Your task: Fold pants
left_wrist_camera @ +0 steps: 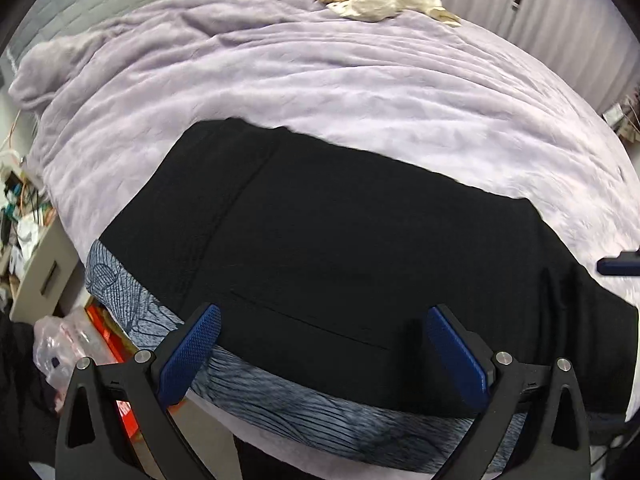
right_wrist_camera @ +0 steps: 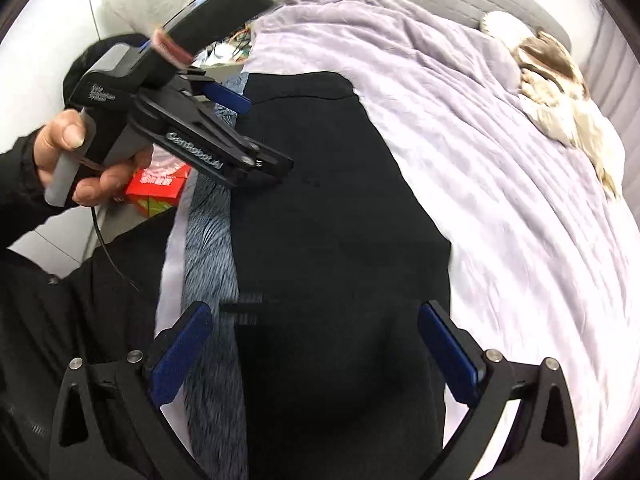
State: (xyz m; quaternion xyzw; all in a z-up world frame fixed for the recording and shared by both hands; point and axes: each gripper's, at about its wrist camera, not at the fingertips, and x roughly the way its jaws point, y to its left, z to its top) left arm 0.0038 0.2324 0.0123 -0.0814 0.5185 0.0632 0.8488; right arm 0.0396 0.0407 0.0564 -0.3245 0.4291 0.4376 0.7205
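Black pants (left_wrist_camera: 340,248) on lilac blanket (left_wrist_camera: 320,80); blue line-patterned sheet (left_wrist_camera: 280,392).

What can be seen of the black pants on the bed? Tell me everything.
The black pants look like a dark, matte, finely textured fabric with a stitched seam running lengthwise. They lie flat and smooth in a long band along the bed's near edge, on the lilac blanket, their near edge overlapping a grey-blue patterned sheet. Waistband and cuffs cannot be told apart. The left gripper and the right gripper stand over them with jaws wide open, gripping nothing.
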